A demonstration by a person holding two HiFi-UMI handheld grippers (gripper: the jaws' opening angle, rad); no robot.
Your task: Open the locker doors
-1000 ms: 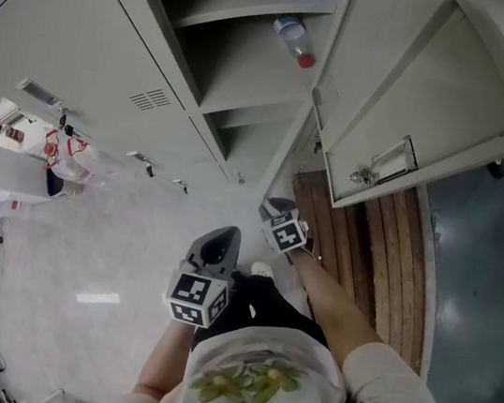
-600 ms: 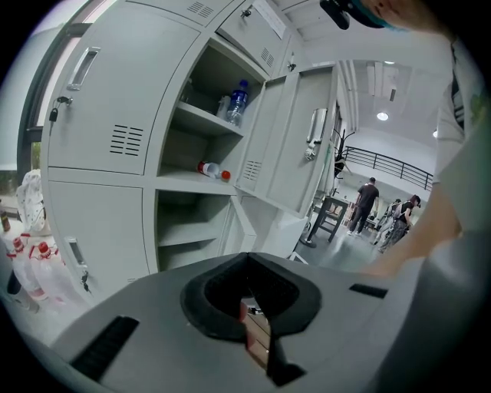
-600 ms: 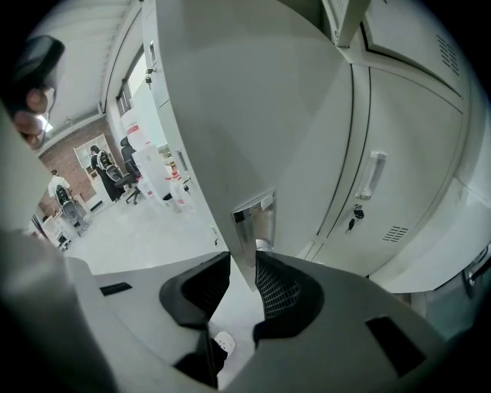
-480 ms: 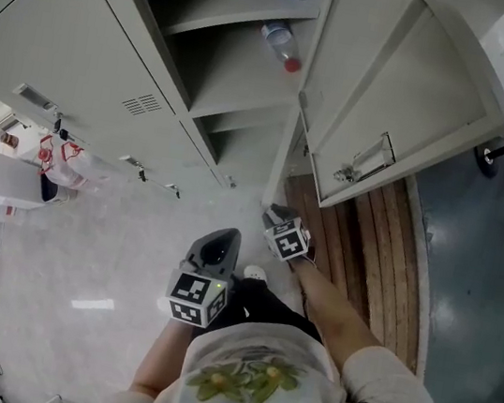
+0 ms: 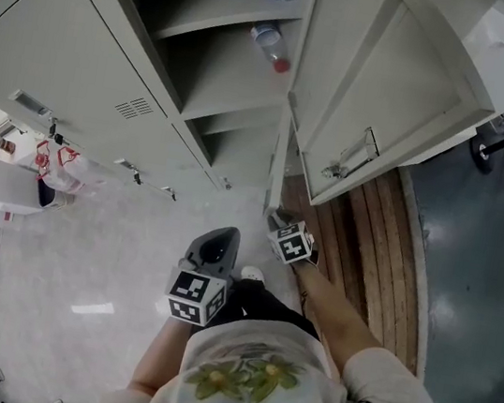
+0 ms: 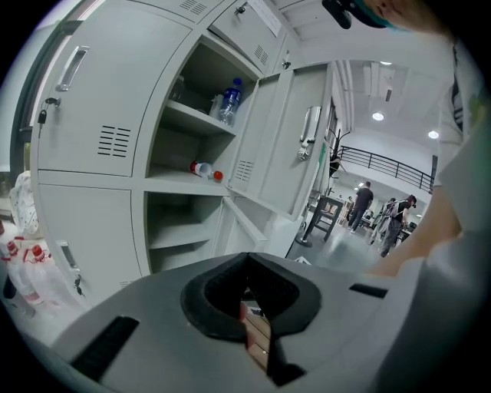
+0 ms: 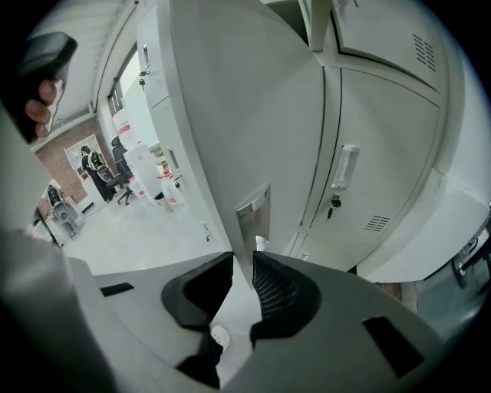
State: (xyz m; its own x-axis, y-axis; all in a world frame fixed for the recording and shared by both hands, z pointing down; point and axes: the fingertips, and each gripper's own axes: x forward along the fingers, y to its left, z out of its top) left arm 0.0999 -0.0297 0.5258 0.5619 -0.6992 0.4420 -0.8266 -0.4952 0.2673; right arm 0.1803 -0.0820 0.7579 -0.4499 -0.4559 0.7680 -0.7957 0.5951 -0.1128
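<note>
From above, pale grey sheet-metal lockers [image 5: 84, 65] stand with the upper door [image 5: 412, 88] swung wide. A clear bottle [image 5: 268, 45] with a red cap lies on a shelf, its label too small to read. The left tool [image 5: 220, 238] hangs over the floor. In the left gripper view its black pads meet, nothing between them. In the right gripper view the right tool [image 7: 243, 259], pads cross-hatched, has just been closing and clamps the thin edge of the lower locker door [image 7: 230, 115], below its recessed steel pull [image 7: 253, 216]
</note>
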